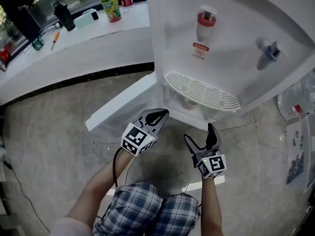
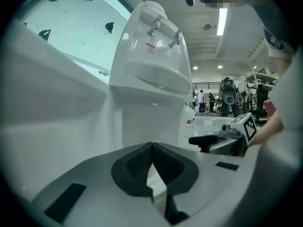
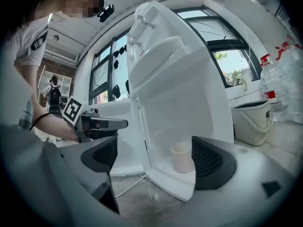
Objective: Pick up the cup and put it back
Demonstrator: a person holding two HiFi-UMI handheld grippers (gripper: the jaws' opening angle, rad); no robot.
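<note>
Inside the lower compartment of the water dispenser point(image 3: 180, 79), the cup point(image 3: 182, 157) stands upright on the white floor, close to the front edge, with the compartment door point(image 1: 123, 104) swung open to your left. Your right gripper point(image 3: 154, 157) faces it with its jaws spread wide and nothing held. In the right gripper view the cup shows in the gap between the two dark pads, close beside the right-hand pad and well clear of the left one. It sits farther in than the fingertips, and neither pad touches it.

The cup is small and pale cream with a slight taper toward its base. Its mouth is open at the top, and its contents cannot be made out.

Your left gripper point(image 2: 151, 148) is lower and to the left, beside the open door and away from the cup. Its pads are pressed together at the tips with nothing between them.

To the right of the dispenser stand a white bin point(image 3: 251, 119) and a large water bottle point(image 3: 284, 84).
</note>
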